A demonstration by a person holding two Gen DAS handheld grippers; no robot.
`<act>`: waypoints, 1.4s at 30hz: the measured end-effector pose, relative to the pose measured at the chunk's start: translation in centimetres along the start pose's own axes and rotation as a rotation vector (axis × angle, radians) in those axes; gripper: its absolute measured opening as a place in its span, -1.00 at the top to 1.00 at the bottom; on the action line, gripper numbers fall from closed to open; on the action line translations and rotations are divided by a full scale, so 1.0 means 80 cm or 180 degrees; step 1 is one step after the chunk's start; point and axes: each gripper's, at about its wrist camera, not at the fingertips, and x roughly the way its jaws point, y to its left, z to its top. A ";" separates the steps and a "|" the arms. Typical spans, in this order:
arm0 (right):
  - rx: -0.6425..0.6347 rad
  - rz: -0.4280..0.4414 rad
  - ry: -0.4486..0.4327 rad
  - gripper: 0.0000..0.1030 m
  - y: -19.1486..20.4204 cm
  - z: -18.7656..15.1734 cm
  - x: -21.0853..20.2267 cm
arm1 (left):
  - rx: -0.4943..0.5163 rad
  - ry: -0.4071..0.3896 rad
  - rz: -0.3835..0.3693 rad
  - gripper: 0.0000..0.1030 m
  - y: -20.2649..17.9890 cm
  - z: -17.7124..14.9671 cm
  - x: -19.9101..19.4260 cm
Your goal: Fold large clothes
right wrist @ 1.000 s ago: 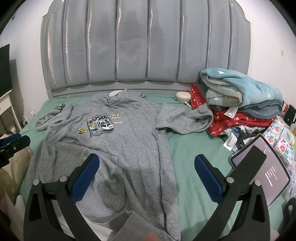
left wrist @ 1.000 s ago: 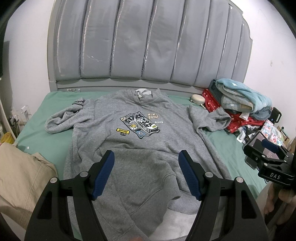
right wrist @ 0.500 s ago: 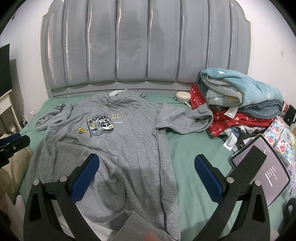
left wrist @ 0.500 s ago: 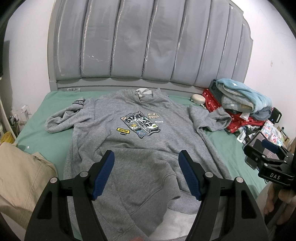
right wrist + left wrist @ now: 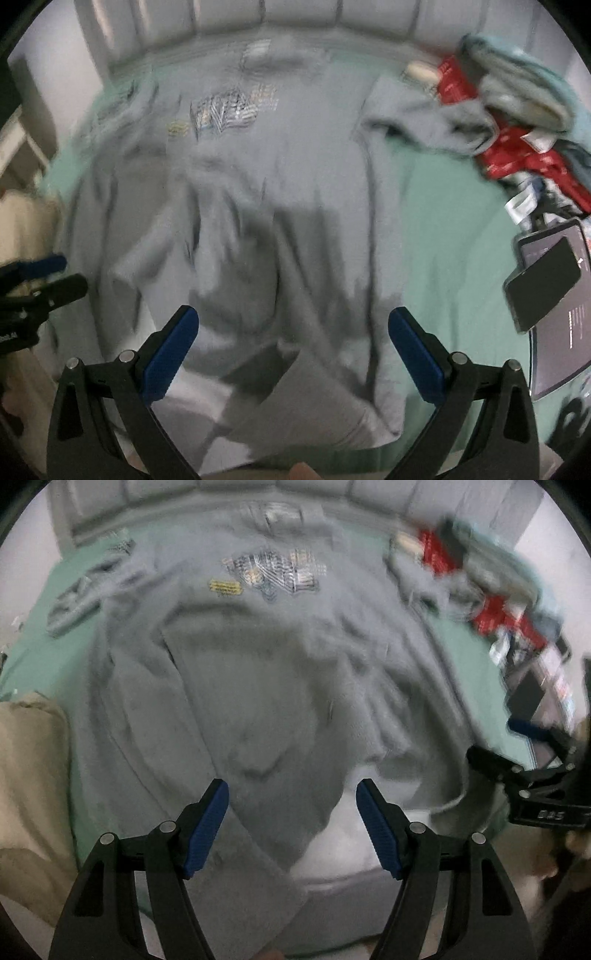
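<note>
Left gripper (image 5: 291, 827) and right gripper (image 5: 293, 349): jaws wide apart, nothing held (both views blurred). Below them, a grey hoodie (image 5: 258, 672) spread face-up on the green bedsheet (image 5: 443, 206). Likely reaching for the hem; next, closing on the bottom edge.

You have one grey hoodie (image 5: 266, 672) spread across the middle of the frame, with one printed graphic (image 5: 275, 572) and one small yellow patch (image 5: 224, 587) on its chest, upper centre. One green sheet (image 5: 436, 229) lies under it. One heap of clothes (image 5: 517, 122), red and teal among them, fills the upper right; its separate pieces are too blurred to count. One tablet (image 5: 561, 314) and one phone (image 5: 541, 282) sit at the right edge. One beige garment (image 5: 29, 794) lies at the left edge. Two grippers: left gripper (image 5: 291, 827), right gripper (image 5: 293, 354).
</note>
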 end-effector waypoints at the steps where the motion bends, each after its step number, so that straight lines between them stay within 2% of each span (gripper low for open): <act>1: -0.0046 -0.0021 0.0035 -0.96 0.003 0.000 0.003 | 0.0055 0.0151 0.0015 -0.45 -0.004 -0.002 0.014; 3: -0.0091 -0.0032 0.0151 -0.92 0.004 -0.004 0.012 | 0.0124 0.0292 0.0026 -0.45 -0.008 -0.006 0.028; 4: -0.0106 -0.0021 0.0266 -0.83 0.004 -0.005 0.018 | 0.0171 0.0353 0.0057 -0.45 -0.010 -0.005 0.034; 6: -0.0137 -0.0017 0.0539 -0.16 0.003 -0.006 0.035 | 0.0253 0.0482 0.0105 -0.44 -0.014 -0.006 0.048; 8: -0.0213 0.0067 0.0708 0.22 0.005 -0.009 0.043 | 0.0280 0.0621 0.0091 -0.44 -0.014 -0.008 0.064; 9: -0.0284 0.0095 0.0754 0.41 0.008 -0.010 0.044 | 0.0292 0.0670 0.0068 -0.34 -0.015 -0.010 0.072; 10: -0.0341 0.0113 0.0788 0.49 0.010 -0.011 0.045 | 0.0330 0.0707 0.0122 -0.23 -0.016 -0.012 0.079; 12: -0.0474 0.0191 0.0841 0.71 0.017 -0.017 0.043 | 0.0365 0.0723 0.0160 -0.19 -0.017 -0.015 0.085; 14: -0.0572 0.0237 0.0807 0.76 0.022 -0.023 0.036 | 0.0432 0.0702 0.0166 0.13 -0.021 -0.017 0.084; 15: -0.0610 0.0245 0.0779 0.80 0.021 -0.025 0.029 | 0.0429 0.0686 0.0142 0.58 -0.020 -0.017 0.082; 16: -0.0627 0.0250 0.0745 0.80 0.019 -0.027 0.023 | 0.0363 0.0687 -0.0001 0.78 -0.017 -0.017 0.079; 19: -0.0688 0.0270 0.0674 0.83 0.009 -0.048 -0.007 | 0.0352 0.0645 -0.0210 0.96 -0.010 -0.015 0.055; 20: -0.0718 0.0251 0.0646 0.83 0.003 -0.055 -0.021 | 0.0444 0.0623 -0.0282 0.96 -0.013 -0.012 0.042; 23: -0.0760 0.0169 0.0552 0.84 -0.016 -0.072 -0.061 | 0.0894 0.0528 -0.0229 0.96 -0.023 -0.010 -0.011; 25: -0.0770 0.0147 0.0513 0.84 -0.028 -0.082 -0.087 | 0.1177 0.0497 -0.0111 0.96 -0.023 -0.011 -0.043; 27: -0.0777 0.0152 0.0505 0.84 -0.034 -0.089 -0.103 | 0.1365 0.0570 -0.0037 0.96 -0.016 -0.012 -0.064; 31: -0.0856 0.0205 0.0564 0.85 -0.037 -0.103 -0.123 | 0.1733 0.0785 0.0026 0.96 -0.010 -0.048 -0.097; 35: -0.0998 0.0163 0.0570 0.85 -0.022 -0.107 -0.121 | 0.1922 0.0930 0.0028 0.96 -0.010 -0.084 -0.112; 38: -0.1121 0.0072 0.0663 0.84 -0.016 -0.099 -0.106 | 0.1950 0.1153 0.0066 0.95 -0.007 -0.091 -0.097; 40: -0.1087 0.0041 0.0731 0.82 -0.012 -0.095 -0.098 | 0.1838 0.1212 0.0052 0.95 0.005 -0.084 -0.094; 41: -0.1095 0.0037 0.0773 0.77 -0.011 -0.094 -0.094 | 0.1793 0.1216 -0.0003 0.95 0.005 -0.082 -0.096; 42: -0.1082 0.0091 0.0811 0.62 -0.011 -0.093 -0.090 | 0.1744 0.1202 -0.0079 0.95 0.005 -0.077 -0.102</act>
